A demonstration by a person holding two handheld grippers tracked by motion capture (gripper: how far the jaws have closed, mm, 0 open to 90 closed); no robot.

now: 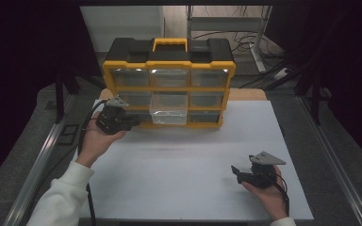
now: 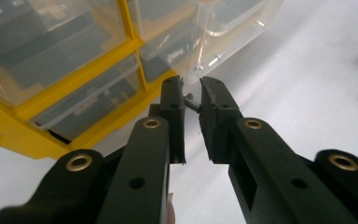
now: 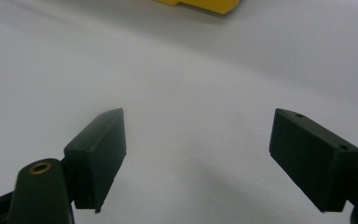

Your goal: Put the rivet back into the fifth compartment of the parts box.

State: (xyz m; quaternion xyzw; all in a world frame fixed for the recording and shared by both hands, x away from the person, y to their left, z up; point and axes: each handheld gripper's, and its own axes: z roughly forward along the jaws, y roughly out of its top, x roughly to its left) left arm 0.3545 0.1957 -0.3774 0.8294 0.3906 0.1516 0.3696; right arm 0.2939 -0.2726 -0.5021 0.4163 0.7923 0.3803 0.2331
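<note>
A small metal screw [image 2: 191, 101] is pinched between the tips of my left gripper [image 2: 192, 95], just below a clear drawer [image 2: 228, 21] pulled out of the yellow-and-black organizer [image 2: 23, 130]. From above, the left gripper [image 1: 133, 123] hovers at the organizer's [image 1: 168, 63] lower left corner, left of the open middle drawer [image 1: 168, 112]. My right gripper [image 1: 237, 172] rests low over the white table near the front right. Its jaws [image 3: 196, 154] stand wide apart with nothing between them.
The white tabletop [image 1: 184, 160] spreads between the two hands. The organizer stands upright at the table's far edge with several closed clear drawers. Metal rails [image 1: 42, 155] run along both table sides, and cables lie on the floor behind.
</note>
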